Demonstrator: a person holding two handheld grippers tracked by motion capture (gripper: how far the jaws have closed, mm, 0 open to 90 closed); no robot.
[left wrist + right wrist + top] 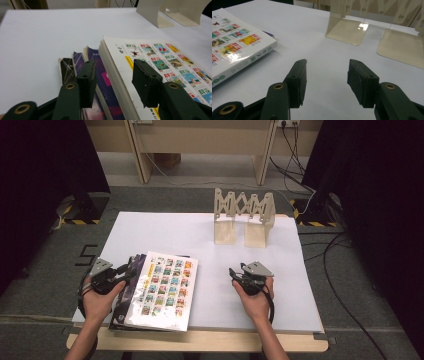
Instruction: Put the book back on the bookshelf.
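A stack of books lies at the table's front left. The top book has a white cover with a grid of small coloured pictures. A purple book and darker ones stick out from under its left side. My left gripper hovers at the stack's left edge, jaws open, one over the purple book and the other over the white cover, with the top book's page edge seen between them. My right gripper stands open over bare table to the right of the stack, holding nothing.
A beige expanding book rack with two foot plates stands at the back middle of the white tabletop. A wooden strip runs along the table's front edge. Cables lie on the floor at the right.
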